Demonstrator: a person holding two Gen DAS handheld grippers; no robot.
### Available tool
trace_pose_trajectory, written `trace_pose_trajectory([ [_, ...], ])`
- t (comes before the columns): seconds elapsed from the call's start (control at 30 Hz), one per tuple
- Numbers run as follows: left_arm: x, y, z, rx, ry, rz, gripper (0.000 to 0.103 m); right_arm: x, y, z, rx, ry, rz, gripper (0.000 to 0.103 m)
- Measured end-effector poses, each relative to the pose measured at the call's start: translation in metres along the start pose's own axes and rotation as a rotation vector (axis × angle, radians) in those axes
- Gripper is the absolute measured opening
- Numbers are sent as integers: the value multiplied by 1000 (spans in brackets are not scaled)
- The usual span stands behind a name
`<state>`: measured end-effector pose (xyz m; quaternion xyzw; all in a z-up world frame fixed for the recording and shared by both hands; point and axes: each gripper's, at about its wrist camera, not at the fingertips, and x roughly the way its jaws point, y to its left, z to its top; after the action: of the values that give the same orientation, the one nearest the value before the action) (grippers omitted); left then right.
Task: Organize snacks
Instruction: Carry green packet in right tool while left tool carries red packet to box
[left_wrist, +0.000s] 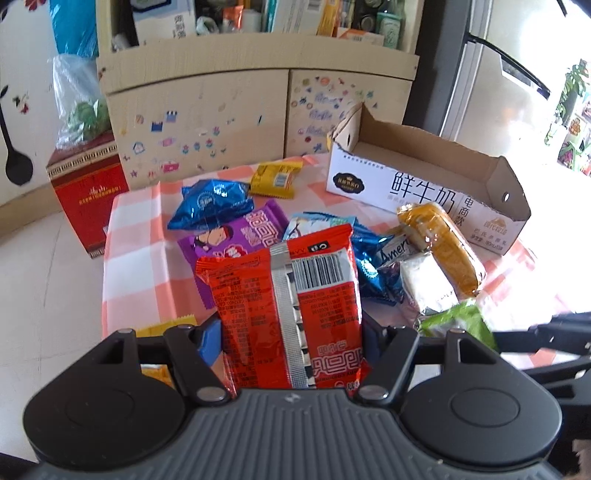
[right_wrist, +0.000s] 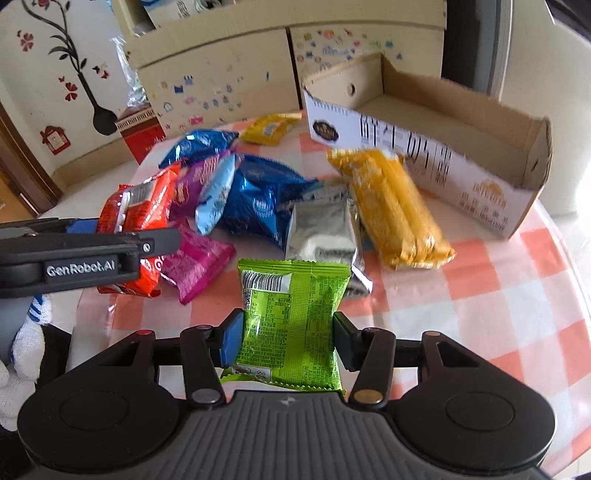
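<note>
Carton (right_wrist: 424, 147) ahead and to the right of both jaw pairs, open top up, long axis slanting away rightward. Right gripper (right_wrist: 288, 328) nearer, clamped on green packet (right_wrist: 291, 317). Left gripper (left_wrist: 291, 332) clamped on red packet (left_wrist: 284, 295).

The red packet (left_wrist: 291, 317) stands between the left tongs (left_wrist: 291, 343) and covers both pads, along with much of the purple packet (left_wrist: 236, 240) and the blue ones behind it. A yellow wrapper (left_wrist: 159, 369) shows only as slivers behind the left finger linkage. In the right wrist view, the lettering on the open cardboard box (right_wrist: 424, 147) is smeared by motion blur, as is the orange pack (right_wrist: 395, 210). The green packet (right_wrist: 291, 321) hides the lower part of the silver packet (right_wrist: 325, 229), and its fine print is too small to read. A white glove (right_wrist: 22, 354) is cut by the left edge.
</note>
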<state>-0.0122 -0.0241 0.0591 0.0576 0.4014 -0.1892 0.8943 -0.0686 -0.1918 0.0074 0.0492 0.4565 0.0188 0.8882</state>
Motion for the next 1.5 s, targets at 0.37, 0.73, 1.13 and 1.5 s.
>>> trace_pose_trajectory([
  [0.37,-14,-19,18,69,-82,16,69,-15,-8,23,-58,-78,-35,58],
  [0.73,-11,-44,52,137,-135,-6,69,-22,-34,62,-48,-162,-83,58],
  [1.13,11,-75,94,196,-172,-41,69,-16,-68,97,37,-205,-132,58],
  [1.5,37,-91,128,156,-174,-101,69,-14,-105,125,151,-237,-156,58],
])
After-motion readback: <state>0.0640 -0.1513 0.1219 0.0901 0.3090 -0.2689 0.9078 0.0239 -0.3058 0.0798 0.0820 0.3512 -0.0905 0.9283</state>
